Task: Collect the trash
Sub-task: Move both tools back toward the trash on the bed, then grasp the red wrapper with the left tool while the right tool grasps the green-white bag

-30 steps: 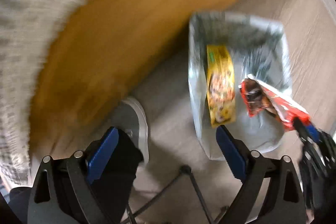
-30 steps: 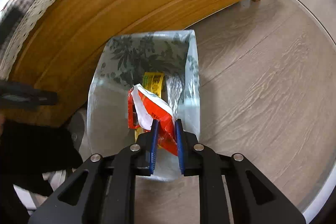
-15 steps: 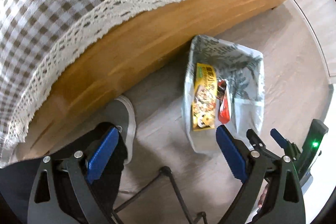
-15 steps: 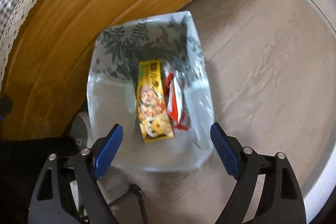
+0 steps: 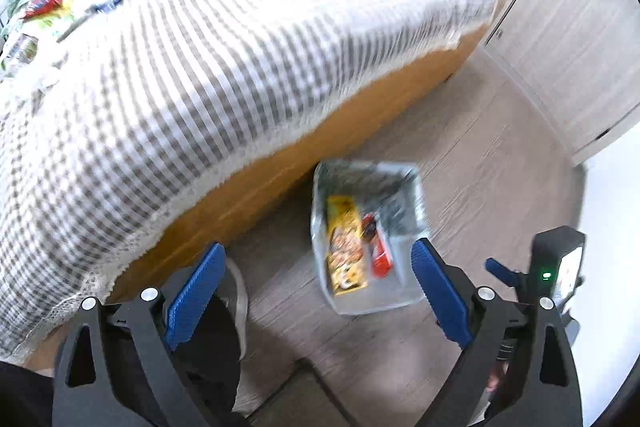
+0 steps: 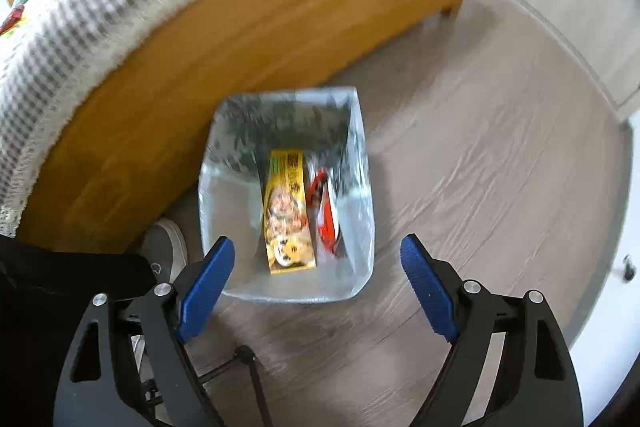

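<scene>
Beside the bed frame [image 6: 248, 39], the lined bin [image 6: 362, 195] holds both wrappers, bare floor [image 6: 500, 167] on its far side, both grippers' jaws wide, empty.

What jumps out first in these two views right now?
The trash bin on the floor beside the wooden bed frame, holding a yellow packet and a red wrapper. Both the left gripper and the right gripper hang open above it, empty.

Two wrappers [image 6: 290, 215] lie in the bin [image 6: 224, 203] — beside the bed [image 6: 224, 39].
</scene>
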`<action>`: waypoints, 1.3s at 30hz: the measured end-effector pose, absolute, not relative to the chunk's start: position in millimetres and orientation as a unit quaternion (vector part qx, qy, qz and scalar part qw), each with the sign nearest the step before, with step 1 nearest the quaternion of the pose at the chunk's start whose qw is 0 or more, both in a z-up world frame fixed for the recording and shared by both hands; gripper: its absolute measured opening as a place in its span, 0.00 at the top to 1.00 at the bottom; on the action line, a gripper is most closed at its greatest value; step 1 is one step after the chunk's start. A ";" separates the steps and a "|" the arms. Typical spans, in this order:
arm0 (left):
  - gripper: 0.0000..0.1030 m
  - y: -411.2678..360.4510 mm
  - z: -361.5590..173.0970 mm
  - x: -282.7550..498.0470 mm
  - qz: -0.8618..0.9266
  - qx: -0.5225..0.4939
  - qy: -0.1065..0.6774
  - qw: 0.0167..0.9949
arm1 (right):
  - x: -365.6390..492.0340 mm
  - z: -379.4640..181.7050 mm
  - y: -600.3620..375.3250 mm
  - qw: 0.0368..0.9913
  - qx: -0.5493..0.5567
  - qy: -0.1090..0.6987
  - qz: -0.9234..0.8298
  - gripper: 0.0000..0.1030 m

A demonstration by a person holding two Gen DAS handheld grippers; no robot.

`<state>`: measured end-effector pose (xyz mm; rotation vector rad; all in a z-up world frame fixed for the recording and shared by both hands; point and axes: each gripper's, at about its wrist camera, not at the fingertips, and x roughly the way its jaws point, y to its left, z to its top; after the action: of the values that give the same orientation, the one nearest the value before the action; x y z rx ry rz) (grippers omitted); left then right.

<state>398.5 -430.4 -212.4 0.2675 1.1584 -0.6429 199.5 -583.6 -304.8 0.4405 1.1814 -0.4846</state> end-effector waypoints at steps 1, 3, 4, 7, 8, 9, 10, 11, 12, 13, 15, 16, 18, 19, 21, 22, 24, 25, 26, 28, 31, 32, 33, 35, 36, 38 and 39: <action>0.12 -425.9 -203.3 398.9 -0.305 0.115 0.531 0.782 | 202.8 -290.3 -580.4 0.786 0.192 0.542 -0.228 0.21; 0.11 -414.2 -184.4 400.7 -0.322 0.100 0.518 0.786 | 207.4 -266.9 -574.6 0.795 0.177 0.532 -0.231 0.21; 0.11 -406.0 -172.7 402.3 -0.332 0.096 0.507 0.790 | 211.1 -252.4 -570.7 0.801 0.168 0.525 -0.233 0.21; 0.10 -373.6 -145.2 409.7 -0.345 0.090 0.460 0.813 | 224.4 -215.7 -556.8 0.818 0.148 0.504 -0.233 0.21; 0.07 -364.0 -138.5 412.6 -0.345 0.087 0.448 0.820 | 229.0 -206.6 -552.0 0.823 0.142 0.500 -0.231 0.21; 0.07 -348.3 -131.9 419.9 -0.343 0.085 0.431 0.830 | 237.3 -193.4 -543.6 0.831 0.131 0.492 -0.226 0.21; 0.07 -339.4 -128.4 426.4 -0.340 0.086 0.424 0.835 | 245.9 -180.7 -534.7 0.839 0.122 0.482 -0.221 0.21; 0.07 -327.8 -124.9 436.1 -0.335 0.089 0.419 0.839 | 251.2 -172.3 -529.8 0.845 0.121 0.474 -0.217 0.21; 0.07 -316.9 -123.2 445.3 -0.331 0.090 0.418 0.841 | 259.5 -162.7 -524.4 0.850 0.129 0.464 -0.213 0.21; 0.07 -301.3 -119.7 457.8 -0.330 0.084 0.420 0.841 | 267.6 -149.2 -516.5 0.857 0.147 0.448 -0.209 0.21; 0.07 -272.0 -113.1 477.4 -0.332 0.067 0.418 0.843 | 277.5 -131.4 -503.7 0.867 0.165 0.424 -0.206 0.21; 0.07 -255.3 -107.9 487.7 -0.329 0.063 0.411 0.848 | 287.6 -120.2 -492.7 0.872 0.168 0.412 -0.206 0.21; 0.07 -222.6 -95.5 506.8 -0.327 0.059 0.381 0.863 | 305.1 -105.7 -475.3 0.880 0.157 0.400 -0.203 0.21; 0.07 -209.7 -93.2 516.8 -0.330 0.057 0.368 0.867 | 318.6 -93.7 -463.5 0.887 0.146 0.389 -0.202 0.21; 0.07 -186.5 -86.6 536.6 -0.341 0.046 0.352 0.871 | 339.7 -74.8 -446.5 0.899 0.131 0.368 -0.199 0.21; 0.07 -168.3 -84.5 551.2 -0.336 0.035 0.340 0.878 | 349.3 -67.7 -439.3 0.904 0.124 0.359 -0.198 0.21; 0.07 -137.8 -82.4 574.3 -0.298 0.018 0.317 0.900 | 381.8 -50.7 -417.4 0.920 0.096 0.329 -0.190 0.14; 0.07 -120.7 -82.2 587.4 -0.279 0.003 0.305 0.910 | 399.1 -45.2 -406.1 0.928 0.081 0.311 -0.187 0.14; 0.07 -107.8 -83.3 599.3 -0.267 -0.012 0.301 0.915 | 409.9 -44.3 -398.7 0.933 0.072 0.301 -0.184 0.14; 0.07 -84.8 -86.3 622.6 -0.249 -0.050 0.308 0.917 | 438.6 -45.9 -383.1 0.940 0.065 0.284 -0.178 0.14; 0.07 -58.5 -97.1 648.4 -0.248 -0.111 0.323 0.906 | 484.6 -63.2 -362.7 0.947 0.100 0.268 -0.147 0.14; 0.08 -54.9 -100.5 656.2 -0.248 -0.118 0.333 0.902 | 504.2 -72.9 -354.7 0.947 0.111 0.271 -0.132 0.14; 0.08 -51.7 -103.4 662.0 -0.248 -0.119 0.340 0.900 | 524.6 -83.2 -346.4 0.947 0.115 0.278 -0.118 0.14; 0.10 -52.7 -107.2 667.8 -0.242 -0.099 0.335 0.905 | 559.6 -97.6 -331.1 0.944 0.110 0.296 -0.098 0.14; 0.12 -56.0 -106.1 669.3 -0.238 -0.087 0.331 0.909 | 573.3 -102.7 -324.9 0.943 0.098 0.306 -0.085 0.14; 0.14 -66.6 -107.3 681.2 -0.217 -0.055 0.345 0.912 | 596.3 -106.7 -312.9 0.943 0.068 0.318 -0.073 0.14; 0.15 -77.2 -107.5 690.8 -0.207 -0.035 0.362 0.908 | 605.6 -107.5 -311.6 0.943 0.059 0.319 -0.073 0.14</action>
<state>690.8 -77.2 -107.5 -0.0719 0.7465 -0.4268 605.6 -311.6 -107.5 0.1213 0.6508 -0.1478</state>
